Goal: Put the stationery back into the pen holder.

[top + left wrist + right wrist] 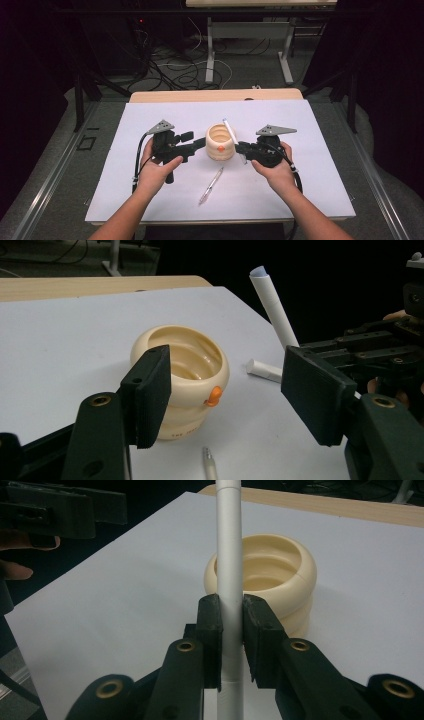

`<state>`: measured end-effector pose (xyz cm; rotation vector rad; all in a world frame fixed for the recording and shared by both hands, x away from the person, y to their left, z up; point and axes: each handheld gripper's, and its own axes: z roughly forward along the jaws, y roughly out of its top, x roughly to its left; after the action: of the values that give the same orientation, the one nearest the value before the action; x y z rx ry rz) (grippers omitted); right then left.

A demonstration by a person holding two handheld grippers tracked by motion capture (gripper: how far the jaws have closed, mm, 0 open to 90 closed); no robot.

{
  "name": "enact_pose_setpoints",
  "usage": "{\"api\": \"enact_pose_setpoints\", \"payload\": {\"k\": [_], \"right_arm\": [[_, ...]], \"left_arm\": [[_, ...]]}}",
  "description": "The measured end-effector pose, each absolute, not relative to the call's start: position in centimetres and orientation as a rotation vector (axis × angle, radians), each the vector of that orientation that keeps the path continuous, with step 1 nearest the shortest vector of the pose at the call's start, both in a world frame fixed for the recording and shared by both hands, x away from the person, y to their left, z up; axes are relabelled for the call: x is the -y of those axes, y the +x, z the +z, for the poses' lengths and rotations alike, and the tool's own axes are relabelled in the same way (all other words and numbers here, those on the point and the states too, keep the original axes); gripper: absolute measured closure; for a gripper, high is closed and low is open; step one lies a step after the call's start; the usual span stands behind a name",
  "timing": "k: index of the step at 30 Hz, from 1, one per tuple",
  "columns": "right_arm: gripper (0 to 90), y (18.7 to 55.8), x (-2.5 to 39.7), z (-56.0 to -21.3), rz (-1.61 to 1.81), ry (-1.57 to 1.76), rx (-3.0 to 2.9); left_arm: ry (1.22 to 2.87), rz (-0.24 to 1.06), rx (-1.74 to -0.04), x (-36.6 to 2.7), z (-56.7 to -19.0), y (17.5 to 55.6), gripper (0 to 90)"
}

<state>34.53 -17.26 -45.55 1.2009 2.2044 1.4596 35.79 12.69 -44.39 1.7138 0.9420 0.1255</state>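
1. Loading is the step in hand, as I judge it: the right gripper (243, 150), just right of centre in the high view, has its jaws pressed onto a white pen (229, 555) and holds it beside the cream ribbed cup (220, 142) in the middle of the white table sheet (300, 130).
2. Steadying falls to the left gripper (202, 143), left of centre; its jaws are spread, one pad close by the cup's wall in the left gripper view, the other well apart, so the cup (182, 380) is not pinched.
3. The held pen's long axis runs steeply upward in the right gripper view; in the high view it slants from the jaws toward the upper left, its top end over the cup's right rim.
4. The next move probably calls for lifting the lower end above the rim, tipping the pen upright and releasing it into the opening.
5. A second pen (211, 185) lies flat at lower centre, pointing up and to the right.
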Motion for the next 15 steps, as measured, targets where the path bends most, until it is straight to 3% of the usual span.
{"api": "enact_pose_setpoints", "payload": {"k": [15], "right_arm": [[78.5, 33.8, 16.7, -45.4, 1.492, 1.174, -2.193]], "left_arm": [[1.651, -0.039, -1.058, -11.1, -43.6, 36.3, 41.9]]}}
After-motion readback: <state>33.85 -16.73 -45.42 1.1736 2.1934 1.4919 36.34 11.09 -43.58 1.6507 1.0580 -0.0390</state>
